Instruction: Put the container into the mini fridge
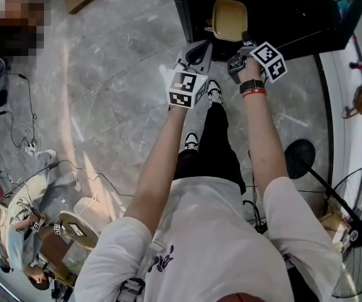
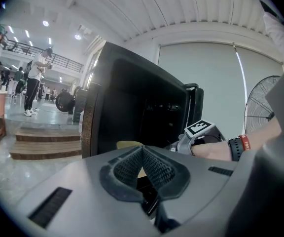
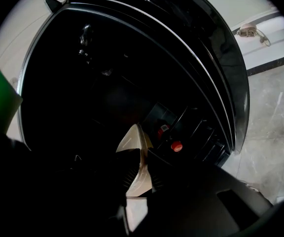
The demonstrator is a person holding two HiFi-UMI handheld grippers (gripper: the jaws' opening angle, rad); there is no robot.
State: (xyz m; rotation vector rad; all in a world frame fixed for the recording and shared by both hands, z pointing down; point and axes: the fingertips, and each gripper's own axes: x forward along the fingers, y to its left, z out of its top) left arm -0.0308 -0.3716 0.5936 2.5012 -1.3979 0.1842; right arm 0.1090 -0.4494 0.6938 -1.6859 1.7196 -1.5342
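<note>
Head view: the right hand-held gripper [image 1: 242, 48] pinches the tan container [image 1: 229, 19] by its edge, right at the open mini fridge [image 1: 294, 17] (dark inside), which lies straight ahead. The left hand-held gripper [image 1: 198, 54] is pressed together, empty, just beside.

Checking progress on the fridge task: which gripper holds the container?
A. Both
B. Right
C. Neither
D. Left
B: the right gripper pinches the container by its rim in front of the open fridge; the left gripper is shut on nothing.
</note>
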